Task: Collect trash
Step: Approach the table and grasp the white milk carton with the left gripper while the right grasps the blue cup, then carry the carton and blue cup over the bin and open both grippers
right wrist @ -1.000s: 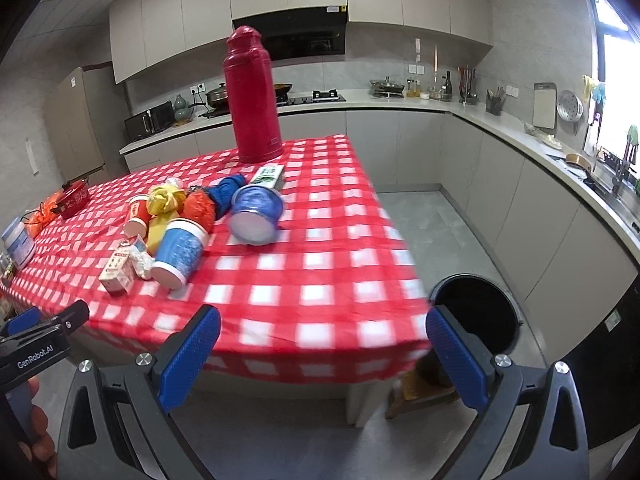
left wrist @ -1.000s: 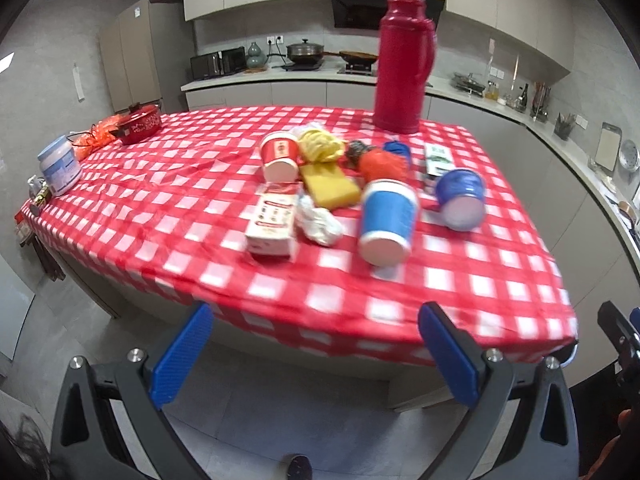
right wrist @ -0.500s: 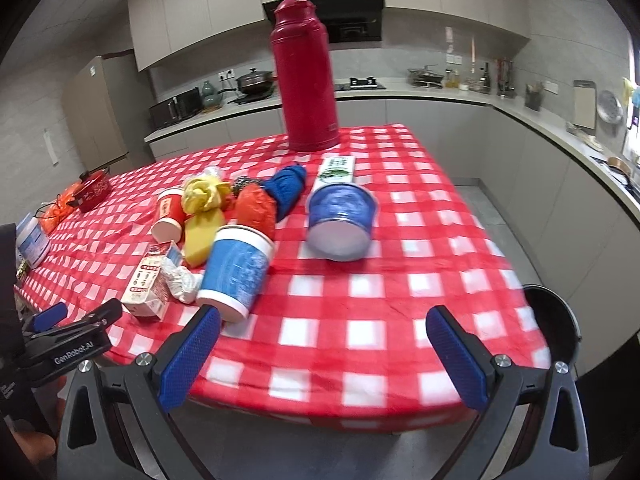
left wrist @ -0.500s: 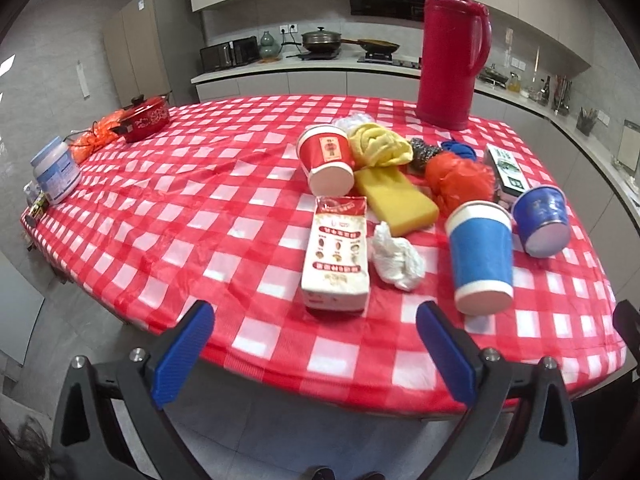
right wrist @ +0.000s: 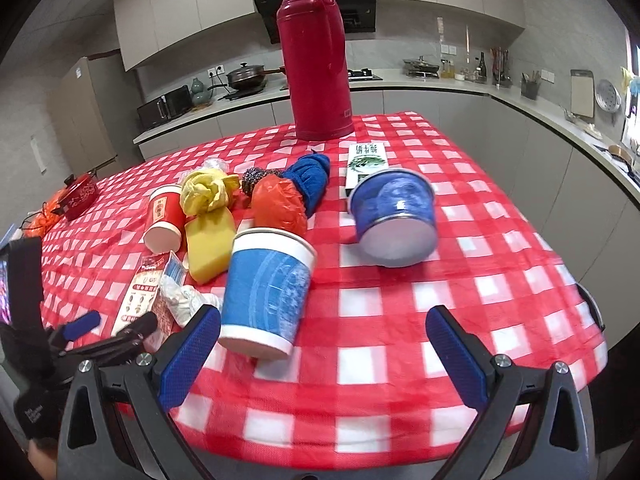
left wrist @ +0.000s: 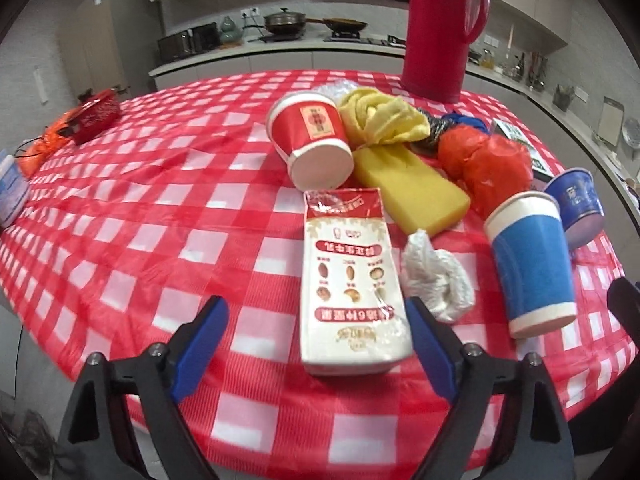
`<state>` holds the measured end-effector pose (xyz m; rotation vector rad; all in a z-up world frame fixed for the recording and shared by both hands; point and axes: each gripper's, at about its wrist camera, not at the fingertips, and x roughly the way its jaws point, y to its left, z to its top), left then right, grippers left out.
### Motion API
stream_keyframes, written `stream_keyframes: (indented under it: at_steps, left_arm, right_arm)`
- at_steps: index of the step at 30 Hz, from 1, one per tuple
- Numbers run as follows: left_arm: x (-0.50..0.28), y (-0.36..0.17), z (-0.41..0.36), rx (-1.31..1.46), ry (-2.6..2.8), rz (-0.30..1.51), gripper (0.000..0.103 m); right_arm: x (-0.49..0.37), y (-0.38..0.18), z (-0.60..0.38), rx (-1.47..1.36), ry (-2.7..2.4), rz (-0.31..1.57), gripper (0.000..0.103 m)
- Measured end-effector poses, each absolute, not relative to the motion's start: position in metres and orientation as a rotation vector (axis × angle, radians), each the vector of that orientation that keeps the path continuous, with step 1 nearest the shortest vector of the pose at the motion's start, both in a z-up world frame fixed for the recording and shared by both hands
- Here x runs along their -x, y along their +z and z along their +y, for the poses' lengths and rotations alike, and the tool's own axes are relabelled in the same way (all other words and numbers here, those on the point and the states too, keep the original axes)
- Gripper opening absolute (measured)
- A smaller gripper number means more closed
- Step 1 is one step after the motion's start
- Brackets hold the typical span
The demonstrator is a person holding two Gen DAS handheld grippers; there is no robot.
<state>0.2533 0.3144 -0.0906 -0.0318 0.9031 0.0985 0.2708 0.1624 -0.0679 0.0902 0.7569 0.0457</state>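
Trash lies on the red checked tablecloth. My left gripper is open, its blue pads either side of the near end of a white and red carton lying flat. A crumpled white tissue lies just right of it. My right gripper is open, low over the table edge, with an upside-down blue paper cup just ahead of its left pad. A tipped blue bowl, red cup, yellow sponge, yellow cloth and orange bag lie behind.
A tall red thermos stands at the table's far side. A green and white box, a blue cloth and a steel scourer lie near it. A red pot sits far left. Kitchen counters surround.
Both grippers have moved forward over the table. The left one now straddles the carton's near end; the right one has come up close to the blue cup.
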Motion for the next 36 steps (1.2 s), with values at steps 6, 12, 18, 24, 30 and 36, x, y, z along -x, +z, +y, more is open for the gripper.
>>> stream_keyframes:
  at_steps: [6, 12, 18, 24, 30, 36]
  left_arm:
    - [-0.265, -0.097, 0.319, 0.031, 0.05, 0.913, 0.08]
    - [-0.274, -0.101, 0.323, 0.034, -0.02, 0.925, 0.052]
    - [-0.276, -0.099, 0.324, 0.024, -0.048, 0.907, 0.051]
    - [-0.274, -0.092, 0.331, 0.044, -0.061, 0.883, 0.051]
    - [-0.266, -0.065, 0.337, 0.07, -0.058, 0.831, 0.051]
    - [-0.26, -0.029, 0.309, 0.073, -0.086, 0.743, 0.051]
  right_arm:
    - [-0.289, -0.08, 0.179, -0.106, 0.039, 0.785, 0.103]
    - [-0.308, -0.093, 0.19, -0.125, 0.057, 0.829, 0.09]
    - [-0.324, -0.113, 0.195, -0.154, 0.085, 0.891, 0.069]
    - [-0.32, -0.108, 0.195, -0.156, 0.103, 0.882, 0.063]
    - [-0.302, -0.076, 0.18, -0.161, 0.115, 0.818, 0.062]
    - [-0.285, -0.039, 0.133, -0.184, 0.11, 0.723, 0.062]
